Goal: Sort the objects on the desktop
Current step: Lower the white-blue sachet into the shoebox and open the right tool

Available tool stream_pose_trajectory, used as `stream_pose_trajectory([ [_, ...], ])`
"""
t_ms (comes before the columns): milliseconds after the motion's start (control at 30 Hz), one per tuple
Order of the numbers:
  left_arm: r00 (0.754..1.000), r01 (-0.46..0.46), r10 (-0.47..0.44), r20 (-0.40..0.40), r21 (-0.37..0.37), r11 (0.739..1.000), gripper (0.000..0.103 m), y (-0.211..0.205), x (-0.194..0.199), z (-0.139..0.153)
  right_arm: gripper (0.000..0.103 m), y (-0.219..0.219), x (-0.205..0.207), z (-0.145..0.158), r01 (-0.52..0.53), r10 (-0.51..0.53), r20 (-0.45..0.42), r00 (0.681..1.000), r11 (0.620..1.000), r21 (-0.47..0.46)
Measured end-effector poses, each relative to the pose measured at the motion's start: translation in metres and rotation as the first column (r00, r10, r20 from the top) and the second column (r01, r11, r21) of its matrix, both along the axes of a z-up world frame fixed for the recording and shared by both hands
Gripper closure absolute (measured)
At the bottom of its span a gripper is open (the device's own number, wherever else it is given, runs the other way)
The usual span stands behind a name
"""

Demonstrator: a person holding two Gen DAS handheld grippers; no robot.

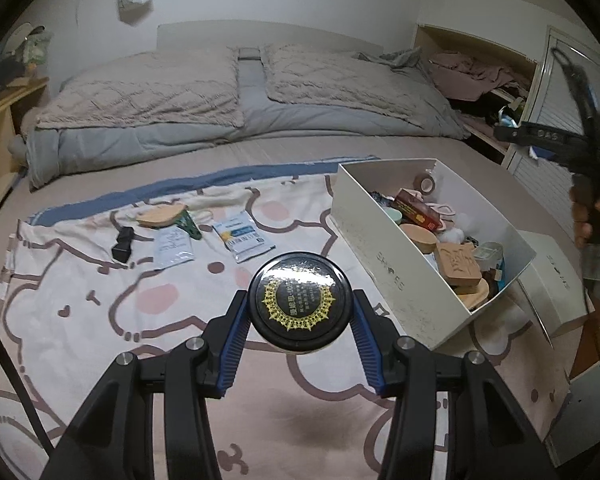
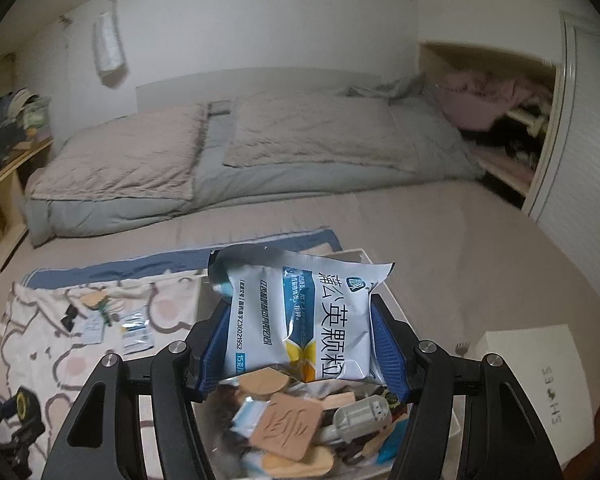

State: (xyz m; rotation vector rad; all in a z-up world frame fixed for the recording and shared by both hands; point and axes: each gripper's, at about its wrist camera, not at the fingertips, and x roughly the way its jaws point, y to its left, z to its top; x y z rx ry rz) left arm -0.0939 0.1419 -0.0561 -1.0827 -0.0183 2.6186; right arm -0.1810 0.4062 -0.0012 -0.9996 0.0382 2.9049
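Left gripper (image 1: pixel 300 312) and right gripper (image 2: pixel 300 334) both clamped.

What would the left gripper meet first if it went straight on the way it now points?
Probably the printed blanket just beyond the black jar that the left gripper holds. The white box lies to the right of that line, though depth is unclear.

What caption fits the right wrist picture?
Right gripper holding a white sachet above the cluttered box.
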Motion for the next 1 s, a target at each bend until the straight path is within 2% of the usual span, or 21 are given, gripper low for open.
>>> stream_pose_trajectory([
  [167, 1.000, 0.005, -0.006, 0.013, 0.005, 1.000, 0.053, 0.006, -0.005, -0.009, 0.038, 0.027, -0.026, -0.032, 0.037, -0.034, 0.064, 0.997, 0.998, -0.042],
  [233, 1.000, 0.014, -0.014, 0.017, -0.003, 1.000, 0.053, 0.008, -0.004, -0.013, 0.038, 0.036, -0.040, -0.039, 0.051, -0.043, 0.121, 0.992, 0.997, -0.063],
  [300, 0.999, 0.020, -0.019, 0.029, -0.008, 1.000, 0.053, 0.011, -0.003, -0.017, 0.038, 0.044, -0.048, -0.042, 0.058, -0.045, 0.143, 0.989, 0.994, -0.089],
  [433, 0.999, 0.031, -0.031, 0.029, 0.002, 1.000, 0.053, 0.022, -0.003, -0.018, 0.038, 0.059, -0.064, -0.055, 0.092, -0.061, 0.179, 0.982, 0.981, -0.171],
  [533, 0.997, 0.050, -0.052, 0.053, 0.051, 0.997, 0.053, 0.032, -0.006, -0.021, 0.038, 0.066, -0.075, -0.073, 0.110, -0.054, 0.219, 0.974, 0.961, -0.255],
  [633, 0.994, 0.077, -0.083, 0.069, 0.081, 0.994, 0.053, 0.048, -0.009, -0.023, 0.038, 0.069, -0.083, -0.089, 0.142, -0.072, 0.257, 0.964, 0.953, -0.266],
  [833, 0.990, 0.140, -0.142, 0.020, 0.066, 0.988, 0.053, 0.074, -0.010, -0.021, 0.038, 0.077, -0.086, -0.106, 0.216, -0.136, 0.294, 0.946, 0.941, -0.261],
  [1000, 0.989, 0.147, -0.149, 0.016, 0.084, 0.986, 0.053, 0.086, -0.017, -0.021, 0.034, 0.097, -0.082, -0.111, 0.283, -0.187, 0.305, 0.934, 0.908, -0.310],
])
